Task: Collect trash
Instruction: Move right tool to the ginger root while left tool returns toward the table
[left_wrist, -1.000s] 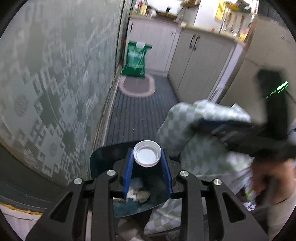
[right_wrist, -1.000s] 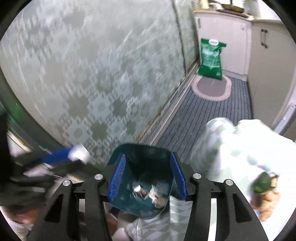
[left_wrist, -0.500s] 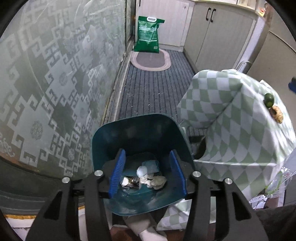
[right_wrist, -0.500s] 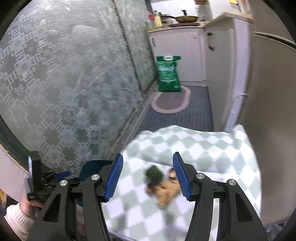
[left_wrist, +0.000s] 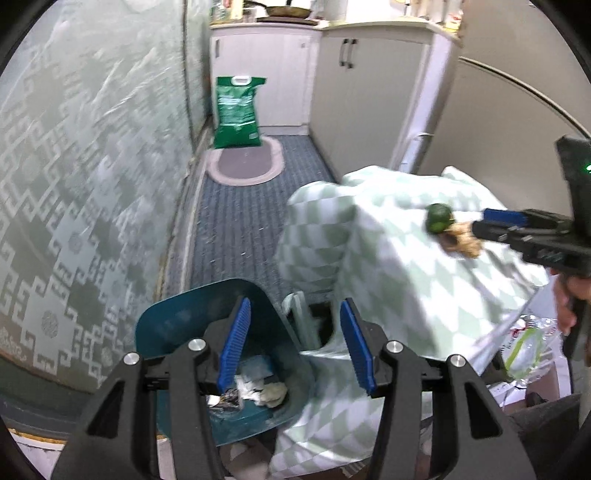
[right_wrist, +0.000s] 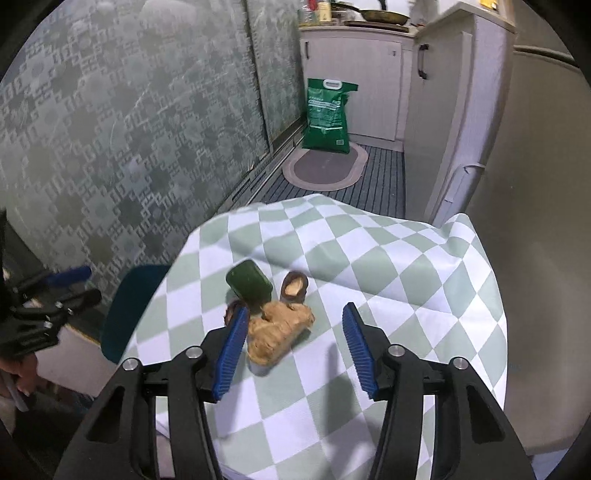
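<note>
A teal trash bin (left_wrist: 177, 325) stands on the floor by the table and holds several crumpled scraps (left_wrist: 255, 391). My left gripper (left_wrist: 293, 347) is open and empty, above the bin's right rim. On the green-checked tablecloth (right_wrist: 369, 280) lie a green cucumber piece (right_wrist: 248, 282), a tan ginger piece (right_wrist: 279, 334) and a brown shell half (right_wrist: 294, 287). My right gripper (right_wrist: 293, 350) is open and empty just short of the ginger, which lies near its left finger. In the left wrist view the right gripper (left_wrist: 517, 230) hovers by the same scraps (left_wrist: 448, 230). The bin's rim also shows in the right wrist view (right_wrist: 125, 306).
A patterned glass sliding door (left_wrist: 74, 166) runs along the left. A green sack (left_wrist: 236, 112) and an oval mat (left_wrist: 245, 166) lie on the striped floor by white cabinets (left_wrist: 354, 88). A fridge (right_wrist: 532, 184) stands to the right. Plastic bags (left_wrist: 528, 343) sit beside the table.
My left gripper let go of a white-capped container over the bin, then shifted right. My right gripper swung from the bin to the tabletop and closed in on the ginger and cucumber.
</note>
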